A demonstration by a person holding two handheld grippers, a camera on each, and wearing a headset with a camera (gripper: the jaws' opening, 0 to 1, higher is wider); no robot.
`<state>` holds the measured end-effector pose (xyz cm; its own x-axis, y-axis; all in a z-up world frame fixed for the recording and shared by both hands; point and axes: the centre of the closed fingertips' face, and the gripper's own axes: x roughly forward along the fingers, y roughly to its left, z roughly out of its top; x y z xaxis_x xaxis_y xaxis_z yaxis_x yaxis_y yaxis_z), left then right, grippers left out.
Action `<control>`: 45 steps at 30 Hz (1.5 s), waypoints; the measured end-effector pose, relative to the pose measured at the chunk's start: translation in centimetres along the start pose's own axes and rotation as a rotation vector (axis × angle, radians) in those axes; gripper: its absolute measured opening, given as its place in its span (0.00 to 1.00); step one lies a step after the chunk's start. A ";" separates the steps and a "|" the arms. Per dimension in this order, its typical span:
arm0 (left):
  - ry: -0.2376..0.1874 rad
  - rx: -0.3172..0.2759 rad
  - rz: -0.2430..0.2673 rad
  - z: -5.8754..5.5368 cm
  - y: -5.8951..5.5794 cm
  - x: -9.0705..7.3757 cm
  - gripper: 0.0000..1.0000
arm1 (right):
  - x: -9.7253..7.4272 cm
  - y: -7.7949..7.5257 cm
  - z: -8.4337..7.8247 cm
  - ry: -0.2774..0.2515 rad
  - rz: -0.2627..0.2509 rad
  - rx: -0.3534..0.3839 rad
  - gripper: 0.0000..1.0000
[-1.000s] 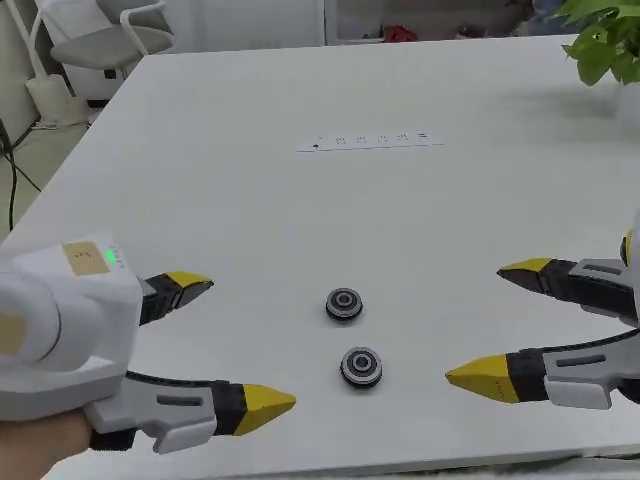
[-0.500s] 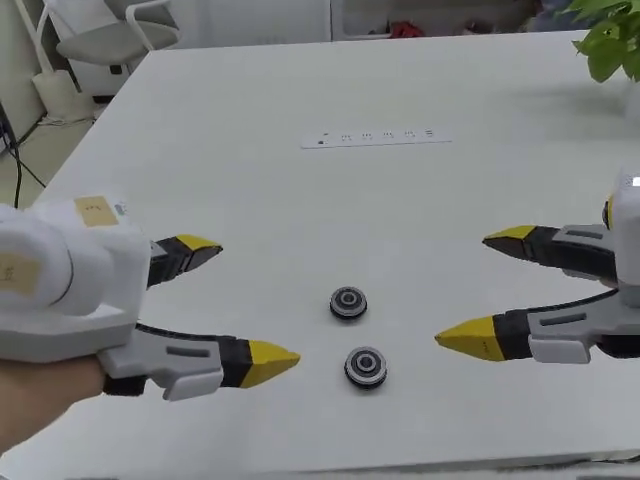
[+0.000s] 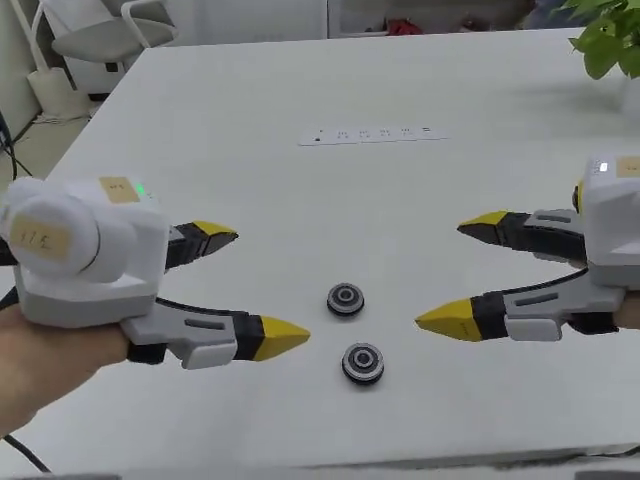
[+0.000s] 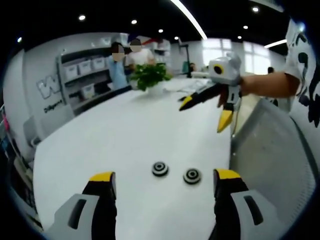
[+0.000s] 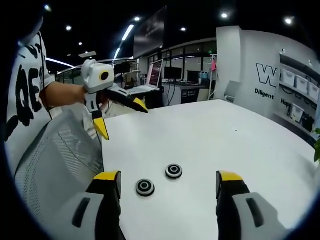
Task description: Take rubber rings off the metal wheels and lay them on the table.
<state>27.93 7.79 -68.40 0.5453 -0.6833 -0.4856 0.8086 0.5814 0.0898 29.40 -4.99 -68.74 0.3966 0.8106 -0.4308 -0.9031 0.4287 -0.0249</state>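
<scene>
Right gripper [image 3: 439, 274] nearer round metal wheels [image 3: 345, 299]

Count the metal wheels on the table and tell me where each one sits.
2. The far wheel lies on the table between the left gripper and the right gripper. The near wheel lies apart from it, closer to the person. No more seem hidden.

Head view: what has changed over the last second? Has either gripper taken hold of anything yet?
Both grippers have closed in. The left gripper came forward and inward, and the right gripper came inward from the edge of the view. They now flank the two metal wheels with jaws wide open, holding nothing. The far wheel and the near wheel lie where they were on the white table, untouched, dark rings still on.
</scene>
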 end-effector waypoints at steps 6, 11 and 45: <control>0.018 0.017 -0.012 -0.5 0.0 0.9 0.80 | 0.6 -0.3 -0.5 0.000 0.012 -0.006 0.74; 0.034 0.031 -0.026 -0.8 -0.1 1.5 0.79 | 1.1 -0.1 -1.0 0.006 0.025 -0.014 0.73; 0.106 0.122 -0.192 -3.5 -2.7 6.7 0.64 | 5.2 1.8 -6.7 0.119 0.202 -0.088 0.62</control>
<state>28.61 3.15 -74.94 0.3580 -0.7223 -0.5916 0.9194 0.3833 0.0884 28.74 -2.70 -77.05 0.1890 0.8213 -0.5382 -0.9750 0.2221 -0.0034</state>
